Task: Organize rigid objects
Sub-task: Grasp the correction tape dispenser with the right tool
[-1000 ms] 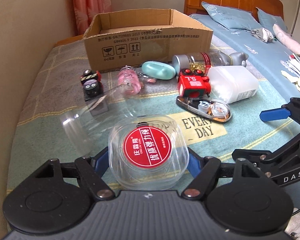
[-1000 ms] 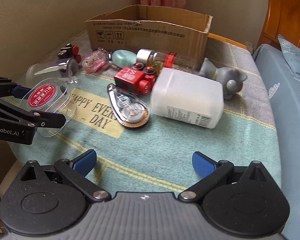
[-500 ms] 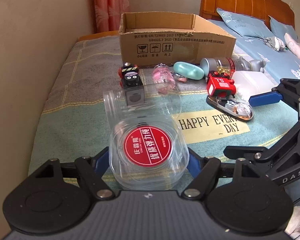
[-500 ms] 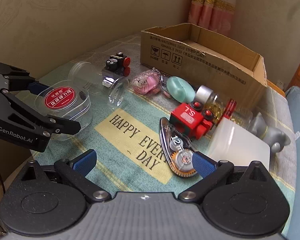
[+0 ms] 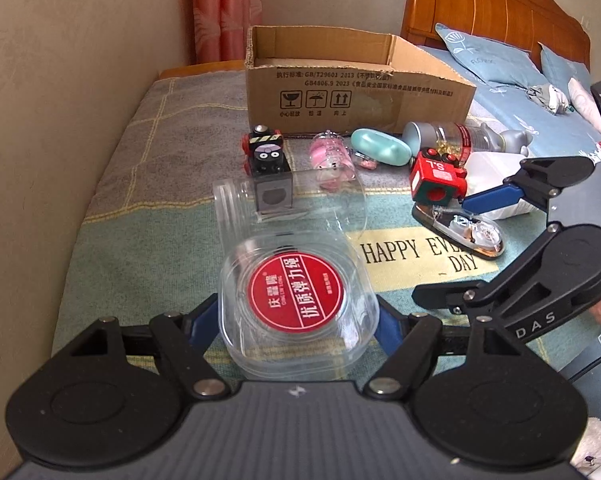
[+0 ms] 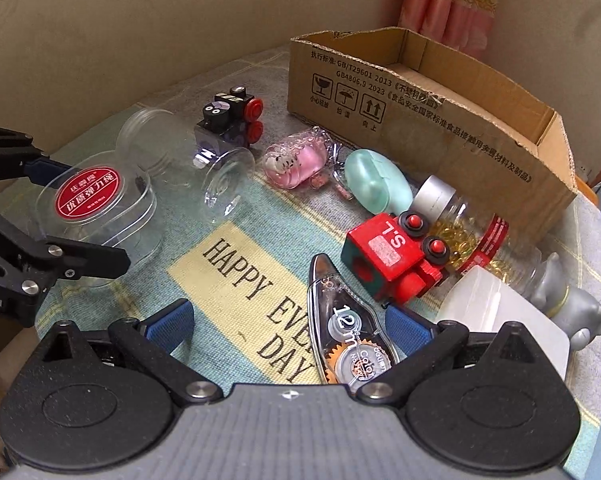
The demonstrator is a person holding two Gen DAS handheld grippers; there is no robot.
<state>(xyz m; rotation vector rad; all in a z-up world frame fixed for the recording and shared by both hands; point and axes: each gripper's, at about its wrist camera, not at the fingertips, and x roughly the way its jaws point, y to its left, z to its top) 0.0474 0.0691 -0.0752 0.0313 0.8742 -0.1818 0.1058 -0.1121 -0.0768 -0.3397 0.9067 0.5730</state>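
My left gripper (image 5: 296, 320) is shut on a clear plastic tub with a red label (image 5: 296, 300), held above the cloth; it also shows in the right wrist view (image 6: 88, 200). An open cardboard box (image 5: 356, 84) stands at the back. My right gripper (image 6: 288, 320) is open and empty, low over the cloth, with a correction tape dispenser (image 6: 348, 332) between its fingers. A red toy train (image 6: 396, 252), a black toy train (image 6: 230, 120), a clear jar on its side (image 6: 188, 160), a pink keychain (image 6: 296, 160) and a mint case (image 6: 376, 180) lie in front of the box.
A pill bottle with a silver cap (image 6: 460, 220), a white plastic container (image 6: 504, 316) and a grey figure (image 6: 572, 304) lie at the right. A wall (image 5: 60, 80) runs along the left. A bed with blue bedding (image 5: 520, 80) is at the right.
My left gripper has lifted and swung with the tub. My right gripper has moved forward and down, closing in around the correction tape.
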